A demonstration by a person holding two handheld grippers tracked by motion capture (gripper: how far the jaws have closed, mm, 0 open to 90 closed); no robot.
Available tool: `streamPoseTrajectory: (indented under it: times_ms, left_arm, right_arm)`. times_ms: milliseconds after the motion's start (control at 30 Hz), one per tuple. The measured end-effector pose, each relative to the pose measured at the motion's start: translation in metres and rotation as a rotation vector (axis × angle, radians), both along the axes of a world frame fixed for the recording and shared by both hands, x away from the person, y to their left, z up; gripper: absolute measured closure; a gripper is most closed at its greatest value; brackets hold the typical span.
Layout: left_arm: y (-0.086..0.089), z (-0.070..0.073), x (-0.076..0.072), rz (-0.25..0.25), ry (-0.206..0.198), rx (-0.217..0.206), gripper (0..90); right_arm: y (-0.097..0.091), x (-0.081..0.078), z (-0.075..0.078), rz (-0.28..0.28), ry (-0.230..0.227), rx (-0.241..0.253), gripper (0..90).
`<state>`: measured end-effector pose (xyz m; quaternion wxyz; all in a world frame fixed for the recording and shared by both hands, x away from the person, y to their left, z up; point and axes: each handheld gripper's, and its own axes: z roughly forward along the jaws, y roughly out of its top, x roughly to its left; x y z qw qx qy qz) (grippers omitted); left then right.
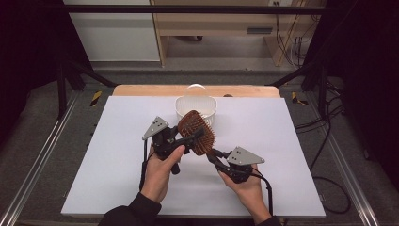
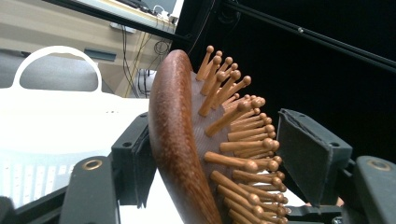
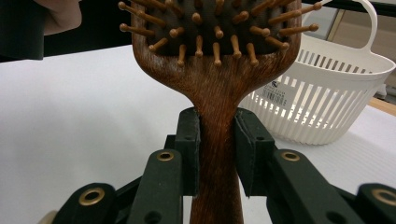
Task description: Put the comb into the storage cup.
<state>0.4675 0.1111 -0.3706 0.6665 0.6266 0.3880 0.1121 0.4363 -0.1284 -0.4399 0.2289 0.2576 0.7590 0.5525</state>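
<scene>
Two grippers are seen at work on one wooden hairbrush (image 1: 196,132), which is held up above the white table (image 1: 113,141), just near of the white slatted basket (image 1: 196,109) at the far middle. The brush's handle is clamped between the pads of the right gripper (image 3: 217,149), both pads pressed flat against the wood below the neck, so a firm grasp is shown there. The brush head is reached from the left by the left gripper (image 2: 212,154): the smooth wooden back is touched by one pad, while the other pad (image 2: 303,154) is stood off just beside the bristle tips, a small gap being left, so the head is straddled but not pinched. The bristles (image 2: 238,116) are turned toward that free pad.
</scene>
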Motion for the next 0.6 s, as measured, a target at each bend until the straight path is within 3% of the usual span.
streamPoseTrajectory:
  times_ms: [400, 600]
  left_arm:
    - [-0.0011, 0.0000, -0.0009, -0.001, 0.006, -0.007, 34.8]
    - [-0.0003, 0.0019, -0.0021, 0.028, 0.027, -0.038, 38.1]
  right_arm:
    - [-0.0001, 0.0002, -0.0004, -0.002, -0.003, 0.000, 73.1]
    - [0.0000, 0.0001, -0.0008, 0.001, -0.007, 0.000, 73.1]
